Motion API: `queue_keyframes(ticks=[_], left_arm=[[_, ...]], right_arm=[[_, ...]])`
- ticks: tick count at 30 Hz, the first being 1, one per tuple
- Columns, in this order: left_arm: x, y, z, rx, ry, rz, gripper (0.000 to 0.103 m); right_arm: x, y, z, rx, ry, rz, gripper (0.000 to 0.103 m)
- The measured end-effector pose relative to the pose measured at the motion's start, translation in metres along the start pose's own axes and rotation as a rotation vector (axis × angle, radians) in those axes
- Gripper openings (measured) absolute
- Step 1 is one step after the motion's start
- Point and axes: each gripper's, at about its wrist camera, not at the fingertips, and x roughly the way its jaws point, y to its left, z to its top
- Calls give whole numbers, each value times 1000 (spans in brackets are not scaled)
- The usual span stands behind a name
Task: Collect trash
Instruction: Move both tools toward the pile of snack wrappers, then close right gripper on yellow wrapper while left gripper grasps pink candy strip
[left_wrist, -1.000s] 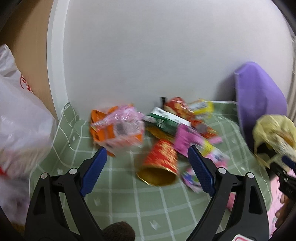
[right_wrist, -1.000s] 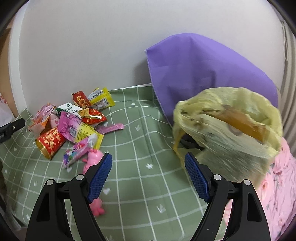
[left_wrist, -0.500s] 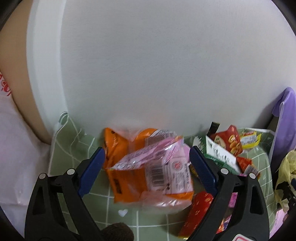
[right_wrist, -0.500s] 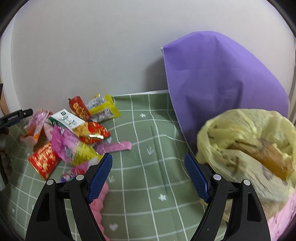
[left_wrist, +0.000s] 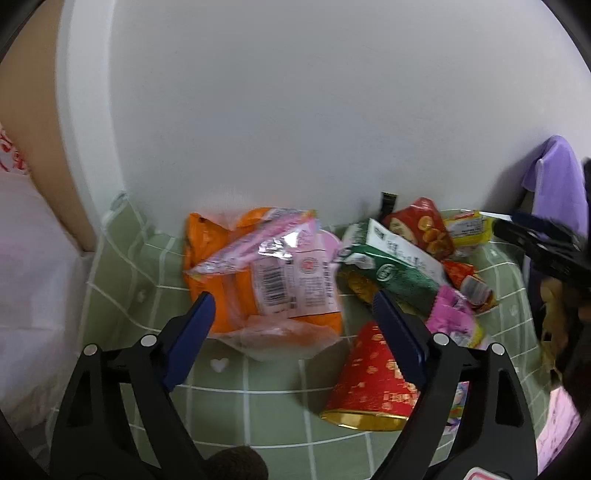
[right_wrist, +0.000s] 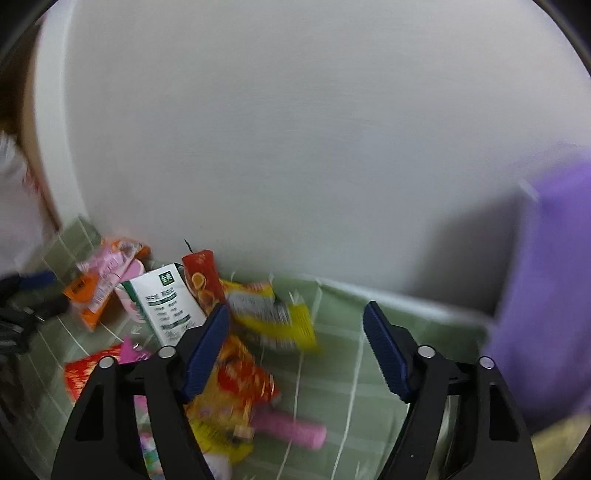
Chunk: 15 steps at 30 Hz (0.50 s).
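Observation:
A pile of snack wrappers lies on the green checked cloth (left_wrist: 258, 413) against the white wall. My left gripper (left_wrist: 295, 332) is open, just short of the orange and pink wrapper (left_wrist: 273, 280). A red paper cup (left_wrist: 373, 380) lies on its side by its right finger. A green and white carton (left_wrist: 391, 262) lies behind. My right gripper (right_wrist: 295, 347) is open over the cloth, near the yellow wrapper (right_wrist: 277, 314), the red and yellow wrapper (right_wrist: 240, 380) and the carton, which shows in the right wrist view (right_wrist: 166, 302) too. It also shows at the right edge of the left wrist view (left_wrist: 535, 240).
A purple bag (right_wrist: 546, 288) stands at the right against the wall. A white plastic bag (left_wrist: 29, 288) hangs at the left. A pink strip (right_wrist: 291, 432) lies on the cloth. A yellowish bag (left_wrist: 554, 317) shows behind the right gripper.
My right gripper has swung left from the yellow bag to the wrapper pile. My left gripper has moved in on the orange and pink wrapper. Both stay open.

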Motion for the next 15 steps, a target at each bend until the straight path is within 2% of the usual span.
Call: queue_keyframes(ticks=[2,4,5,9,15], left_arm=[[-6,9,0,-22,5,4,82],[-10,19,2,-30,-4,11,82],[-12,22,2,-30,-10,20,82],[-8,38,8,-68,-8,12,82],[9,38,26,-25,-14,-13,80]], right_arm=[[24,4,7,-44,40,37,57],[41,6,9,-64,93,67,31],[45,7,8,-70,114,86,30],[38,4,-1,-53,141,129,15],[-14,-26,-36,147,106,31,13]])
